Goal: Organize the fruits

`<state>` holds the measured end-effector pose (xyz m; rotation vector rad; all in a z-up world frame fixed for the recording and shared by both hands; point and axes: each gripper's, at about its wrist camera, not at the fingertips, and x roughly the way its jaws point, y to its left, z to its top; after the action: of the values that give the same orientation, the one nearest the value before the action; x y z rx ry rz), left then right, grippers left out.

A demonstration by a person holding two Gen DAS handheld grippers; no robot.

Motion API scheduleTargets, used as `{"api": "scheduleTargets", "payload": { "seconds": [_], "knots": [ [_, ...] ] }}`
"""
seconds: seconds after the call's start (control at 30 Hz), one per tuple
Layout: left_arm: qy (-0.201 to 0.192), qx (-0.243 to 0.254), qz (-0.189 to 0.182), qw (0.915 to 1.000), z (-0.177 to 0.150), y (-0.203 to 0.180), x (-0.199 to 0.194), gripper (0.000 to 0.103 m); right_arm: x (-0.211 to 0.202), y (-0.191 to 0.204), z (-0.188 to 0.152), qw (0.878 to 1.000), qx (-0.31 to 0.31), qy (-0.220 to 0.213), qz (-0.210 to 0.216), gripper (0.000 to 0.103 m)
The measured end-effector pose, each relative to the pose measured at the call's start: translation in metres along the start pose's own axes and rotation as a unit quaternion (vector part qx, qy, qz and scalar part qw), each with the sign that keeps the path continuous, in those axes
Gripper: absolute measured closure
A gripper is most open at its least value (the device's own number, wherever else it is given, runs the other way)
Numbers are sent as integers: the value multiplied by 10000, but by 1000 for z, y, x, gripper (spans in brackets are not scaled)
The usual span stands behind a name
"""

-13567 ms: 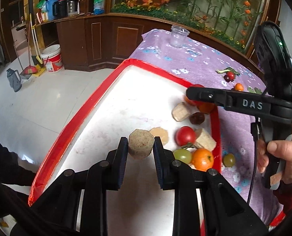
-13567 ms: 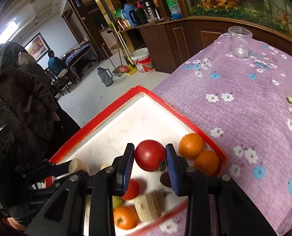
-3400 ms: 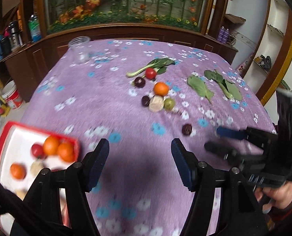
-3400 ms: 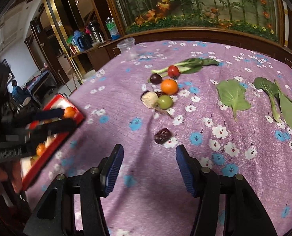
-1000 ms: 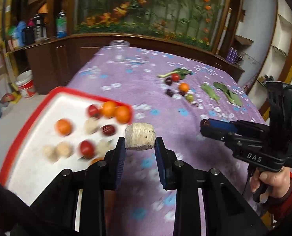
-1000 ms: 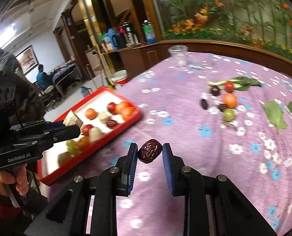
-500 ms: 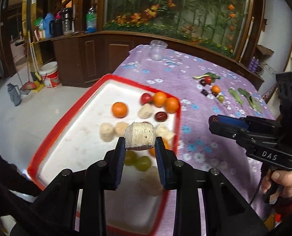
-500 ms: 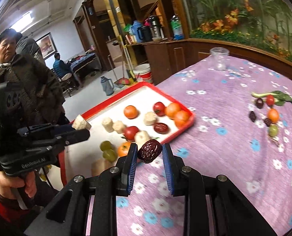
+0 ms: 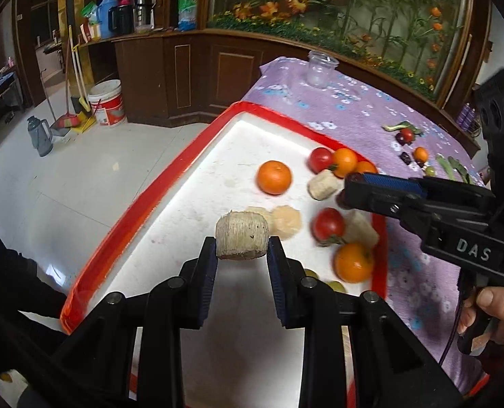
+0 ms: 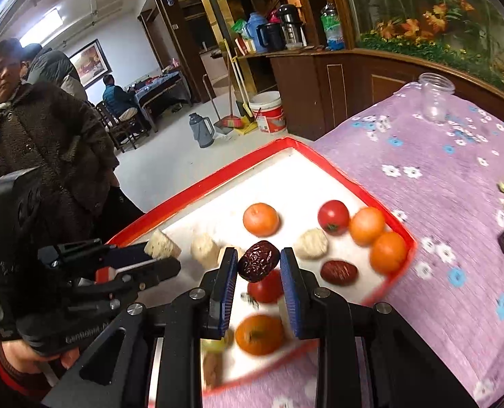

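Note:
My left gripper (image 9: 241, 258) is shut on a pale beige fruit chunk (image 9: 241, 239) and hangs over the white floor of the red-rimmed tray (image 9: 143, 204). My right gripper (image 10: 258, 267) is shut on a dark red date (image 10: 258, 261) above the tray (image 10: 218, 176). In the tray lie several oranges, tomatoes and pale chunks, among them an orange (image 9: 274, 176), a tomato (image 9: 328, 224) and a second date (image 10: 339, 272). In the left wrist view the right gripper (image 9: 348, 192) reaches in over the tray's right side. The left gripper (image 10: 170, 256) shows at left in the right wrist view.
The tray sits on a purple flowered tablecloth (image 10: 455, 183). Farther along it lie more small fruits (image 9: 420, 154) and green leaves (image 9: 454, 166), and a clear jar (image 9: 318, 68) stands at the far end. A person in a dark coat (image 10: 41, 142) stands beside the tray.
Both grippers have swung from over the tablecloth to above the tray, each still holding its fruit. The tray now fills the middle of both views.

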<state>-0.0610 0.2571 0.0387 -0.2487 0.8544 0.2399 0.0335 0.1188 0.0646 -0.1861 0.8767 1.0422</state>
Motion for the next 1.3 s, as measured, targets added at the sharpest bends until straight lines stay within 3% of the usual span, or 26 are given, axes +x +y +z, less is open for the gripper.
{"api": "scheduleTargets", "payload": {
  "seconds": [0.53, 0.93, 1.03, 1.13, 1.3],
  "knots": [
    [223, 45, 247, 9994, -9, 8, 19, 76, 53, -5, 3, 9988, -100, 380, -307, 76],
    [212, 103, 411, 9989, -10, 2, 20, 76, 47, -2, 0, 9984, -118, 333, -434, 74],
    [212, 80, 377, 9990, -11, 0, 17, 70, 36, 0, -1, 9988, -90, 246, -406, 72],
    [121, 104, 416, 9990, -13, -5, 10, 50, 16, 5, -4, 9992, -43, 86, -389, 63],
    [-16, 201, 445, 9988, -18, -17, -7, 46, -25, 14, -21, 9982, 78, -199, -560, 38]
  ]
}}
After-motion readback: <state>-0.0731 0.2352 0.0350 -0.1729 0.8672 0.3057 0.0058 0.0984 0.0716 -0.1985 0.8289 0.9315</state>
